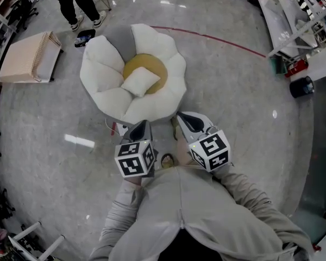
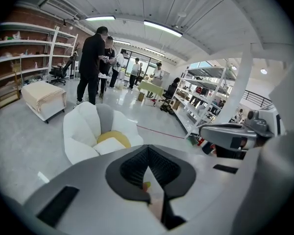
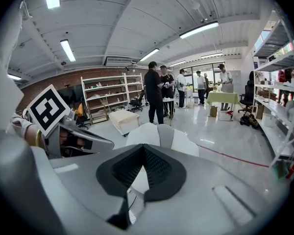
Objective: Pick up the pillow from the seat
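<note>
A small white pillow (image 1: 141,82) lies on the yellow centre of a white flower-shaped seat (image 1: 103,75) on the floor. Both grippers hover near the seat's near edge, short of the pillow. My left gripper (image 1: 143,127) is shut with nothing in it, and my right gripper (image 1: 188,122) beside it is shut and empty too. In the left gripper view the seat (image 2: 83,129) and the pillow (image 2: 110,145) sit ahead and left of the closed left gripper (image 2: 148,166). In the right gripper view the seat (image 3: 176,140) rises just beyond the closed right gripper (image 3: 143,152).
A beige padded block (image 1: 26,56) stands left of the seat. A person's legs (image 1: 79,4) are behind it, with more people farther back (image 3: 159,94). Shelving (image 1: 299,20) and a black round object (image 1: 301,86) are at the right. A red line (image 1: 217,38) crosses the floor.
</note>
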Motion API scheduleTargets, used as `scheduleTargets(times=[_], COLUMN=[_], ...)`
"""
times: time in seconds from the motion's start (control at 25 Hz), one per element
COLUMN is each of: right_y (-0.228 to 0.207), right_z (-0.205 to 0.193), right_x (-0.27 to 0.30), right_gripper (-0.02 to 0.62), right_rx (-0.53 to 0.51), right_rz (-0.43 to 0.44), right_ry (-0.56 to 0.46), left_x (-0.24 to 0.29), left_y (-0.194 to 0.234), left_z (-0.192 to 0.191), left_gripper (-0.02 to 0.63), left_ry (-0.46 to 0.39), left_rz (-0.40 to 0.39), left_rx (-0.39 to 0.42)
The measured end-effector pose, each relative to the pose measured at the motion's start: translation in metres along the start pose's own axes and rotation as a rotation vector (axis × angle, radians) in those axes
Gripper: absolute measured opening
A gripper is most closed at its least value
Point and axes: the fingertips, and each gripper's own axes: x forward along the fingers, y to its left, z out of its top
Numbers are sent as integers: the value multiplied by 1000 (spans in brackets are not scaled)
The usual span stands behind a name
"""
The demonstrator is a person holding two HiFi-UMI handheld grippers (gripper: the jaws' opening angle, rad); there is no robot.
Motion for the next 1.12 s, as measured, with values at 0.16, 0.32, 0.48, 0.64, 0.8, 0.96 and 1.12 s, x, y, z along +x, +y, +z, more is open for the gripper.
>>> scheduleTargets(times=[0.16, 0.32, 0.48, 0.64, 0.8, 0.96, 1.12], right_y=[-20, -47, -68, -89, -113, -136, -153], right_z=[11, 27, 43, 52, 65, 75, 81], right_x=[19, 35, 51, 66, 82, 100, 119], right_gripper=[0, 0, 0, 0, 0, 0, 0], right_rx=[-11, -6, -15, -28, -47, -53, -63], right_rz=[22, 35, 64, 100, 130, 157, 184], right_ry=[4, 0, 7, 25, 36, 40, 51], left_x=[22, 42, 61, 83, 104, 122, 140], left_y=[2, 1, 1, -1, -2, -1, 5], left_z=[16, 38, 61, 79, 99, 117, 127], left_gripper=[6, 6, 6, 6, 6, 6, 6], left_ry=[5, 10, 16, 15, 11, 0, 0], left_rz=[19, 37, 58, 83, 107, 132, 158], left_rx=[2, 4, -1, -17, -39, -59, -78])
